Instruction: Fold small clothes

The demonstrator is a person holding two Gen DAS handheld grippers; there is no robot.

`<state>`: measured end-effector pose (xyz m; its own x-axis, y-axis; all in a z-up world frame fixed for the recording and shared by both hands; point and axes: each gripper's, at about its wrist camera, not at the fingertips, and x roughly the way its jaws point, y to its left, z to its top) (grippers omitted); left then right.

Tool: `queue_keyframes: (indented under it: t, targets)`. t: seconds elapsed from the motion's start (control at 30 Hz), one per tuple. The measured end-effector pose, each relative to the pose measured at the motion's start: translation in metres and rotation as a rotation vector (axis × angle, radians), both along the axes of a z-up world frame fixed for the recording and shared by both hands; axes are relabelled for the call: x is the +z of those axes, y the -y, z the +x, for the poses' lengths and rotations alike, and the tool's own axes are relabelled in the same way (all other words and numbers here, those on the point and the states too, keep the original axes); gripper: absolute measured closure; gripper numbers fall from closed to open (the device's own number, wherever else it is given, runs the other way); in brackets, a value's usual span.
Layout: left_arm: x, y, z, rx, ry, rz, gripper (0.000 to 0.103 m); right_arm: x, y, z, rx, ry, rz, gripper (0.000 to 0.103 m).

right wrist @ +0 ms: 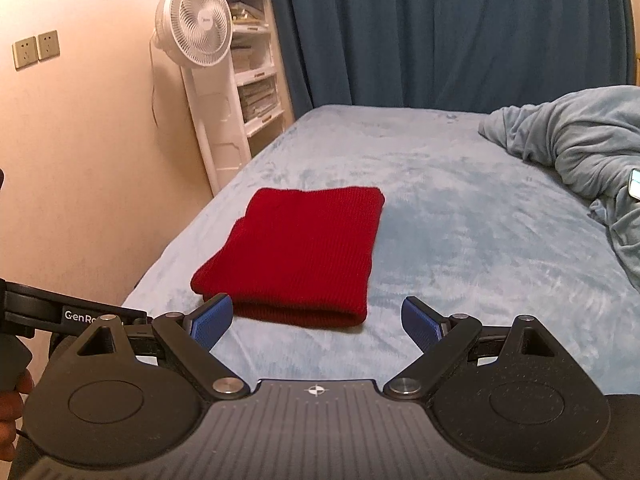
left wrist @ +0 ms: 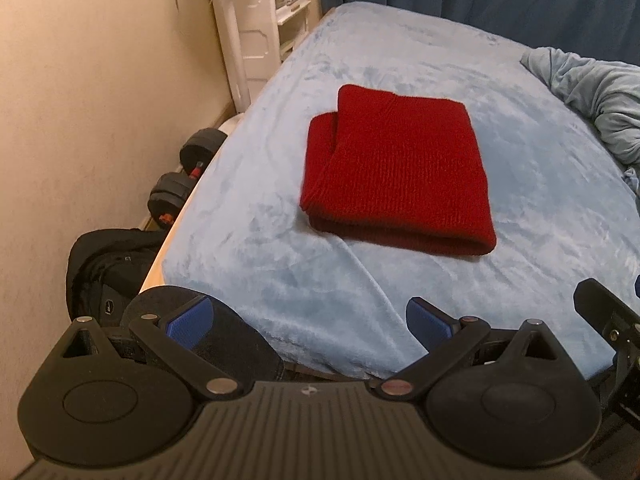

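The red knit garment [left wrist: 394, 170] lies folded into a neat block on the light blue bed [left wrist: 260, 240], near the wall-side edge, with one layer peeking out along its left edge. Both tools are spread wide and holding nothing: the left tool [left wrist: 316, 320] hangs back over the near corner of the bed, well short of the cloth, and the right tool [right wrist: 318, 320] hovers just in front of the garment's rounded near fold. By the look of it the folding is close to finished, so the step in hand is either a last fold or a tidy-up. To do it well, pinch through all layers at the near corners, not just the top one, and carry both corners across together so the edges land square. That offset layer on the left wants aligning first. Thick knit springs back, so a light press on the crease should help. The crumpled blanket [right wrist: 580, 136] lies well apart on the right.
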<state>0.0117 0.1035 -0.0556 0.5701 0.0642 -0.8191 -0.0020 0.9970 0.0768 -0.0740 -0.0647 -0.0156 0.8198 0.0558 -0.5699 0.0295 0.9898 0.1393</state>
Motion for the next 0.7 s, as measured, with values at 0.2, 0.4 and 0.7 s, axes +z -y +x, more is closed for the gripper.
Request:
queue_keyframes:
  t: [0.2, 0.4, 0.7]
  targets:
    - [-0.012, -0.001, 0.016, 0.010, -0.042, -0.001, 0.000, -0.009, 0.002, 0.017, -0.004, -0.036, 0.009, 0.011]
    - [-0.025, 0.000, 0.037, 0.019, -0.078, -0.005, 0.000, -0.019, 0.010, 0.042, -0.015, -0.084, 0.023, 0.011]
    - [-0.048, -0.013, 0.097, 0.110, -0.143, -0.216, 0.000, -0.039, 0.034, 0.118, 0.028, -0.154, 0.109, 0.011]
